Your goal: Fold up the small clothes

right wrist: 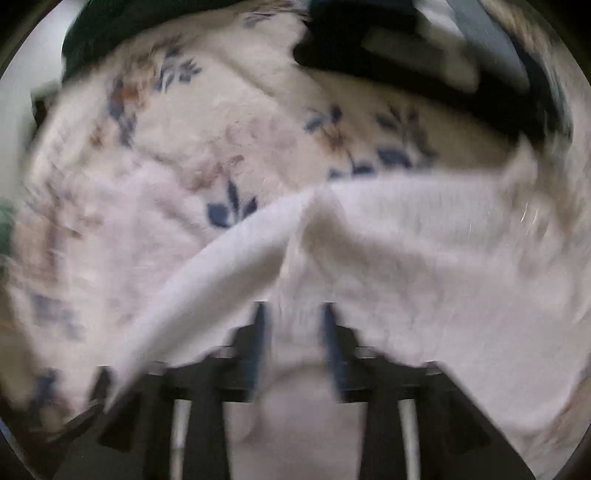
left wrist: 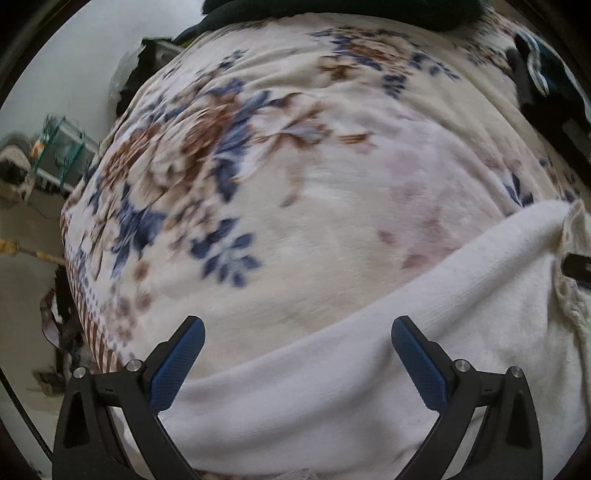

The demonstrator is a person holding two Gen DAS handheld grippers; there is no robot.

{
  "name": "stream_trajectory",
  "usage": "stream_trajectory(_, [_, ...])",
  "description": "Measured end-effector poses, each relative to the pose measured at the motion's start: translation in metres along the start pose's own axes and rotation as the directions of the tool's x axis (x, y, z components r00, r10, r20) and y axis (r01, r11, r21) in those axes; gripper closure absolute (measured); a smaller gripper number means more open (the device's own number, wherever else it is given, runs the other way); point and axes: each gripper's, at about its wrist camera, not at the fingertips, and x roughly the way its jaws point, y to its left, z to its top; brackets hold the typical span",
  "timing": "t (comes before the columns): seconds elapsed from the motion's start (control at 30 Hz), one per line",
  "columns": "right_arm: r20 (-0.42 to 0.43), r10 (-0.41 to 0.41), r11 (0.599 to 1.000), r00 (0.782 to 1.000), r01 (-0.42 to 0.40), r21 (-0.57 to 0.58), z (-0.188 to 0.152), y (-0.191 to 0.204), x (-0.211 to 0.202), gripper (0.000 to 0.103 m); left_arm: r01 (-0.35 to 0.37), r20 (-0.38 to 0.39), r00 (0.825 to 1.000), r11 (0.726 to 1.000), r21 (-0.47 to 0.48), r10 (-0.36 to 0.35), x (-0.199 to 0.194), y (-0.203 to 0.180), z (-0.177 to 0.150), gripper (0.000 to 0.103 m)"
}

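A white knit garment (left wrist: 369, 387) lies on a cream blanket with blue and brown flowers (left wrist: 258, 166). My left gripper (left wrist: 297, 332) hangs over the garment's folded edge, its blue-padded fingers (left wrist: 177, 365) spread wide with nothing between them. In the blurred right wrist view the same garment (right wrist: 406, 258) drapes across the blanket (right wrist: 166, 166). A ridge of it runs up between the fingers (right wrist: 260, 332) of my right gripper (right wrist: 294, 321). Those fingers stand apart, and the pads do not look pressed on the cloth.
Dark clothes (left wrist: 332, 11) lie along the blanket's far edge, and a dark item with white stripes (left wrist: 539, 66) sits at the top right. A green wire rack (left wrist: 62, 151) stands on the floor beyond the blanket's left edge. Dark bulky things (right wrist: 388, 55) sit behind the garment.
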Motion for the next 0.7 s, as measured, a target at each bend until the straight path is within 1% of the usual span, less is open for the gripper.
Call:
stream_trajectory(0.03, [0.014, 0.054, 0.997, 0.998, -0.054, 0.06, -0.006, -0.014, -0.01, 0.045, 0.01, -0.004, 1.0, 1.0, -0.016, -0.01, -0.004, 0.011, -0.002, 0.0])
stream_trajectory(0.07, [0.031, 0.079, 0.99, 0.996, -0.082, 0.114, -0.015, -0.03, -0.02, 0.041, 0.019, -0.01, 1.0, 0.999, -0.034, -0.02, -0.008, 0.025, -0.007, 0.0])
stream_trajectory(0.1, [0.039, 0.079, 0.986, 0.996, -0.084, 0.142, -0.022, -0.04, -0.029, 0.041, 0.03, -0.016, 0.999, 0.998, -0.051, -0.031, -0.012, 0.039, -0.011, 0.0])
stream_trajectory(0.2, [0.048, 0.046, 0.971, 0.998, -0.056, 0.234, -0.053, -0.077, -0.048, 0.038, 0.051, -0.05, 0.997, 0.992, -0.114, -0.057, -0.018, 0.09, -0.033, 0.0])
stream_trajectory(0.3, [0.025, -0.006, 0.951, 1.0, -0.002, 0.309, -0.094, -0.116, -0.068, 0.038, 0.055, -0.102, 0.992, 0.971, -0.232, -0.08, -0.017, 0.145, -0.06, 0.0])
stream_trajectory(0.33, [0.011, -0.027, 0.945, 1.0, 0.022, 0.327, -0.103, -0.125, -0.069, 0.038, 0.059, -0.119, 0.988, 0.954, -0.292, -0.098, -0.013, 0.168, -0.072, 0.0])
stream_trajectory(0.37, [-0.001, -0.044, 0.939, 0.999, 0.042, 0.341, -0.111, -0.139, -0.073, 0.038, 0.065, -0.122, 0.986, 0.942, -0.329, -0.111, -0.009, 0.182, -0.079, 0.0])
stream_trajectory(0.43, [-0.033, -0.076, 0.93, 0.997, 0.083, 0.358, -0.124, -0.15, -0.069, 0.038, 0.09, -0.143, 0.976, 0.9, -0.426, -0.165, 0.009, 0.21, -0.1, 0.0])
stream_trajectory(0.47, [-0.059, -0.091, 0.925, 0.994, 0.106, 0.365, -0.13, -0.153, -0.061, 0.038, 0.112, -0.159, 0.965, 0.877, -0.468, -0.208, 0.02, 0.218, -0.108, 0.001])
stream_trajectory(0.5, [-0.071, -0.092, 0.921, 0.993, 0.112, 0.372, -0.135, -0.163, -0.065, 0.038, 0.131, -0.167, 0.955, 0.852, -0.507, -0.246, 0.033, 0.225, -0.114, 0.008])
stream_trajectory(0.53, [-0.078, -0.088, 0.919, 0.993, 0.111, 0.379, -0.138, -0.165, -0.062, 0.038, 0.149, -0.17, 0.945, 0.829, -0.539, -0.28, 0.044, 0.23, -0.12, 0.008])
stream_trajectory(0.57, [-0.085, -0.086, 0.916, 0.993, 0.112, 0.384, -0.141, -0.166, -0.058, 0.038, 0.183, -0.172, 0.927, 0.8, -0.572, -0.335, 0.06, 0.233, -0.123, 0.008])
stream_trajectory(0.63, [-0.103, -0.084, 0.917, 0.991, 0.117, 0.381, -0.146, -0.163, -0.049, 0.038, 0.208, -0.184, 0.902, 0.768, -0.606, -0.39, 0.08, 0.232, -0.127, 0.015])
stream_trajectory(0.67, [-0.104, -0.085, 0.919, 0.991, 0.118, 0.376, -0.147, -0.161, -0.046, 0.038, 0.23, -0.178, 0.891, 0.753, -0.616, -0.417, 0.087, 0.229, -0.128, 0.032])
stream_trajectory(0.7, [-0.105, -0.088, 0.923, 0.991, 0.12, 0.366, -0.147, -0.157, -0.043, 0.038, 0.219, -0.182, 0.896, 0.759, -0.613, -0.405, 0.089, 0.227, -0.128, 0.059])
